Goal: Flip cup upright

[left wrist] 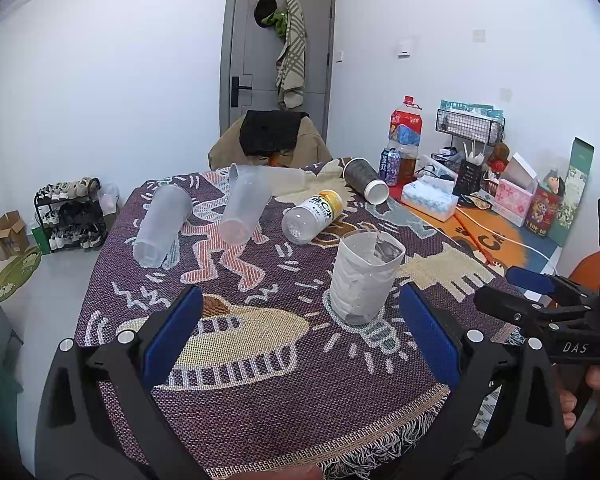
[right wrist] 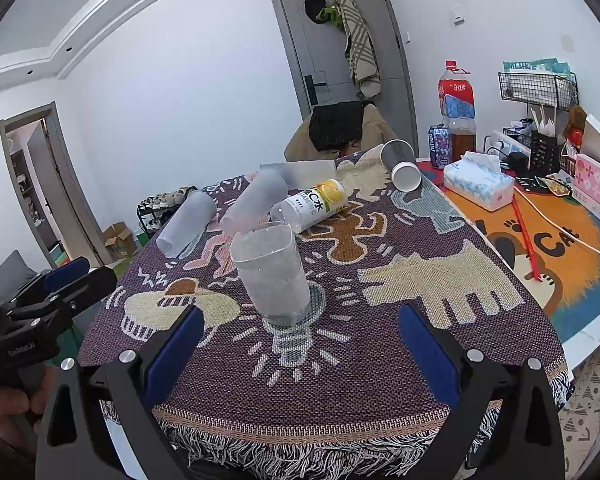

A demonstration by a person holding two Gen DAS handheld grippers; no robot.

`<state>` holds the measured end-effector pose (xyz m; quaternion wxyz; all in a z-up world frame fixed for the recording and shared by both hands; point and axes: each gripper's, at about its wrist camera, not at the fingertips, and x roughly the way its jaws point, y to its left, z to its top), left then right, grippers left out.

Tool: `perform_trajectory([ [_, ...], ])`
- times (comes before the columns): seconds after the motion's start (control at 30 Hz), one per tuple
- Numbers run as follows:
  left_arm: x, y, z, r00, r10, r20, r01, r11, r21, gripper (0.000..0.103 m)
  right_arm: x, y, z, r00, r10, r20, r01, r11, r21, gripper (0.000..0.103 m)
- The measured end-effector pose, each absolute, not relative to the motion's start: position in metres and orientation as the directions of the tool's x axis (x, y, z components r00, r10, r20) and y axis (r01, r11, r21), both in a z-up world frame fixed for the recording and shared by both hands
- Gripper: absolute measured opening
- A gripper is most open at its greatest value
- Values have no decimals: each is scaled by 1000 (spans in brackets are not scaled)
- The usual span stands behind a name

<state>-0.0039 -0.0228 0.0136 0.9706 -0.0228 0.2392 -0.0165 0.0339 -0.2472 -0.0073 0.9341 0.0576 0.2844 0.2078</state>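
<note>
A table point(right wrist: 580, 344) carries a patterned rug point(left wrist: 284, 392) with a fringed near edge and, to the right, an orange mat point(right wrist: 572, 264). On the rug one clear cup point(right wrist: 274, 276) stands upright near the front, while three frosted cups point(left wrist: 162, 226), a bottle point(left wrist: 312, 216) and a dark cup point(left wrist: 364, 180) lie on their sides behind it. A tissue pack point(right wrist: 478, 186), can point(right wrist: 440, 146), tall bottle point(right wrist: 458, 108), boxes point(right wrist: 594, 186) and a red stick point(right wrist: 526, 240) sit on the mat

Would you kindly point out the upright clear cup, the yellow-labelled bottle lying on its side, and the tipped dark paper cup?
Upright clear cup point(right wrist: 274, 276): right wrist view, middle of its side wall.
Yellow-labelled bottle point(left wrist: 314, 216): left wrist view, middle of its body.
Dark paper cup point(left wrist: 365, 180): left wrist view, its dark side wall.
</note>
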Motion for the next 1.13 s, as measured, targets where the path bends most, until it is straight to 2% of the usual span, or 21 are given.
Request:
perform_trajectory([
  [1.13, -3, -19, 7, 880, -26, -475, -6, 998, -65, 98, 35, -244, -14, 749, 418, -514, -353, 908, 225, 95],
])
